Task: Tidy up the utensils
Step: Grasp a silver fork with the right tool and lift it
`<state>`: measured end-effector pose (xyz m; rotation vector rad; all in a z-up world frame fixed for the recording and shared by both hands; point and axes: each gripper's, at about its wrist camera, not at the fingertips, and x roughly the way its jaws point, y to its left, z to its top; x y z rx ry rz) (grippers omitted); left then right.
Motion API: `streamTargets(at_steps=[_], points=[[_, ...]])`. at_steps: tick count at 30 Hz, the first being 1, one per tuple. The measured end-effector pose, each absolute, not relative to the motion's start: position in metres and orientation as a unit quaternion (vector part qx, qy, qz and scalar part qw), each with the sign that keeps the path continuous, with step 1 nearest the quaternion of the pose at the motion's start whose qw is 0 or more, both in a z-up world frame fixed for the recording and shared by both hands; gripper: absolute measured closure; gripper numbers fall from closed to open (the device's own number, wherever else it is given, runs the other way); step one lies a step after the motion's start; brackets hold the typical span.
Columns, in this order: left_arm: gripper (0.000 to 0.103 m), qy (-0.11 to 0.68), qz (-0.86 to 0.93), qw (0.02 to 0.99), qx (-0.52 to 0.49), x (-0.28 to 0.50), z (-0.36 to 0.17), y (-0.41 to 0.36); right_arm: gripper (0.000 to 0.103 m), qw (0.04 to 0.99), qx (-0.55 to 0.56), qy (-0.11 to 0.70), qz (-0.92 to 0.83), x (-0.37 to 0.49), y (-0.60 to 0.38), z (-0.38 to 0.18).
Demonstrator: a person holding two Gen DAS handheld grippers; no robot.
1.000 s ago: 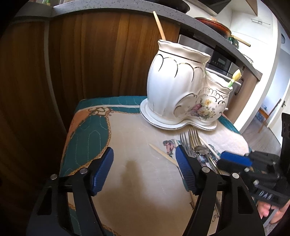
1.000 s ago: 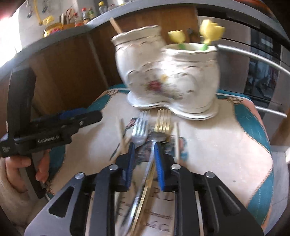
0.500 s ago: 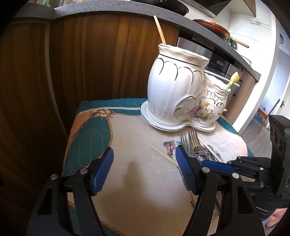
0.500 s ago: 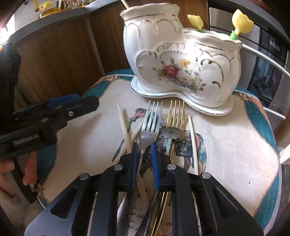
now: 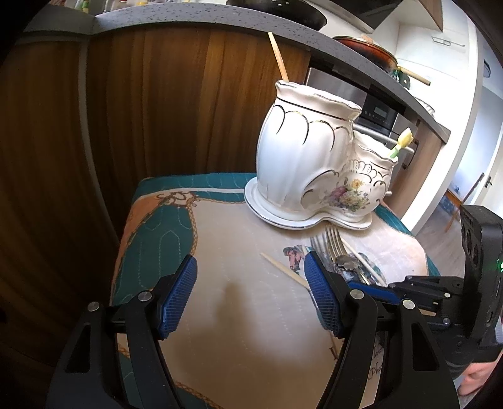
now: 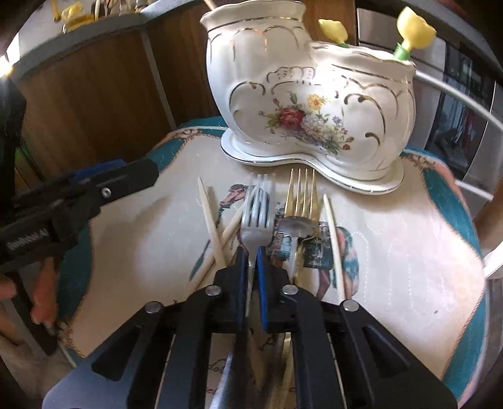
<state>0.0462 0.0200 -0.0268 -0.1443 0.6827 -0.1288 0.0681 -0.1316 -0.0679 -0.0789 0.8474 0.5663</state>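
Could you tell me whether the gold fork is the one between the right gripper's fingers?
No, the right gripper is closed on the silver fork; the gold fork lies beside it on the mat.

The left gripper (image 5: pixel 250 297) hangs wide open over bare cloth (image 5: pixel 239 346), the white holder (image 5: pixel 317 170) at one o'clock, forks (image 5: pixel 333 243) and perhaps a spoon at three o'clock, partly hidden.

Behind: wood-panelled cabinet (image 5: pixel 151 103) under a speckled grey worktop (image 5: pixel 201 12). At right, steel oven (image 5: pixel 377 110). Above, red pan (image 5: pixel 367 47).
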Motion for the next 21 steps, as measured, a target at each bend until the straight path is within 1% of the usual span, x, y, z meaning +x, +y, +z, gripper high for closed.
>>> streamTargets(at_steps=[5,10,16,21], points=[[0.032,0.336,-0.063,0.937,-0.071,0.046,-0.028,0.020,0.098,0.882,-0.001,0.373,0.289,0.064,-0.145,-0.051],[0.032,0.342,-0.070,0.934,-0.070,0.048,-0.030,0.017,0.098,0.889,0.049,0.321,0.323,0.057,-0.167,-0.027],[0.032,0.362,-0.088,0.924,-0.083,0.053,-0.036,0.007,0.098,0.898,0.070,0.273,0.338,0.044,-0.184,-0.006],[0.035,0.380,-0.101,0.915,-0.093,0.058,-0.042,-0.008,0.098,0.909,0.073,0.234,0.336,0.035,-0.196,0.007]])
